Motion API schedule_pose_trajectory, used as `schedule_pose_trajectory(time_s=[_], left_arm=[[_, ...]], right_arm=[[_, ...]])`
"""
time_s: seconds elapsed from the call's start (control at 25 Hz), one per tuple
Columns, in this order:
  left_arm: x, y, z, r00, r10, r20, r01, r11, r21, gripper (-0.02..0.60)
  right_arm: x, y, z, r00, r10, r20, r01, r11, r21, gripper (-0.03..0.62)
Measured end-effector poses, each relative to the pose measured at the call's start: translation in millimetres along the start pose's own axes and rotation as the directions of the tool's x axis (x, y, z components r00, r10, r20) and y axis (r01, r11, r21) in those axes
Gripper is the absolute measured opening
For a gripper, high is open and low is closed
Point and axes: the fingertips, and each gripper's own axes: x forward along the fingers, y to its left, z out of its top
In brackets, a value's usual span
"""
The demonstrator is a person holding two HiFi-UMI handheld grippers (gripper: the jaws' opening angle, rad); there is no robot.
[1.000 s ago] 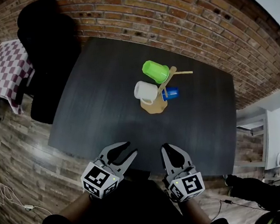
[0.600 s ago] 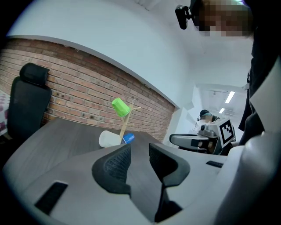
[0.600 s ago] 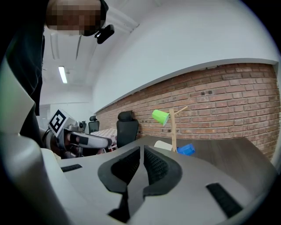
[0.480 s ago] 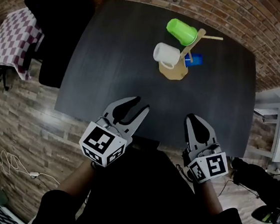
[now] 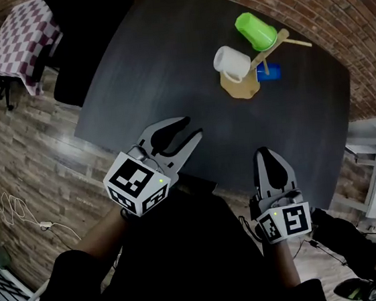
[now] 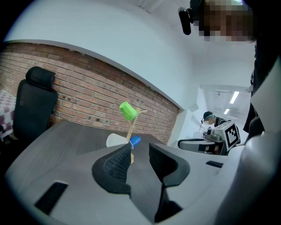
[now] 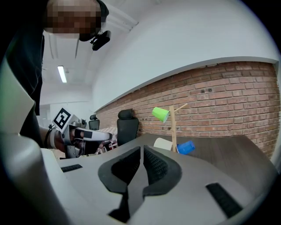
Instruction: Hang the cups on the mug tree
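Three cups sit on the pale wooden mug tree (image 5: pixel 241 85), well apart from both grippers on the far side of the dark grey, matt counter (image 5: pixel 158 62). In the head view the lime-green plastic cup (image 5: pixel 255 29) tilts on an upper peg at 1 o'clock from the tree's round base. The white cylindrical cup (image 5: pixel 230 62) is at 11 o'clock and the small blue cup (image 5: pixel 270 71) at 3 o'clock. The slanting stem cuts off part of the blue cup. We cannot tell whether the white cup hangs from a peg or leans on the base.

In the left gripper view, one ribbed black pad hides the tree's base and part of the white cup (image 6: pixel 115 140). The green cup (image 6: pixel 128 110) and blue cup (image 6: pixel 135 141) show above the pad.

The left gripper (image 5: pixel 191 127) holds its jaws wide with only bare counter between them, and the tree is at 1 o'clock from it. The right gripper (image 5: pixel 265 154) has its jaws drawn in to a thin slit with nothing in it, and the tree is at 12 o'clock.

Our own dark clothing fills the bottom of the head view. A black office chair (image 5: pixel 85 43) stands at the counter's 10 o'clock corner.
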Motion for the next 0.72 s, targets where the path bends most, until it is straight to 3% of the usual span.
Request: schedule_pose_trajectory(time_s=[0.72], left_arm=[[-11.1, -3.2, -8.8, 1.000, 0.005, -0.017, -0.005, 1.000, -0.020, 0.140]], right_arm=[[-6.3, 11.8, -6.0, 1.000, 0.002, -0.010, -0.002, 1.000, 0.010, 0.046]])
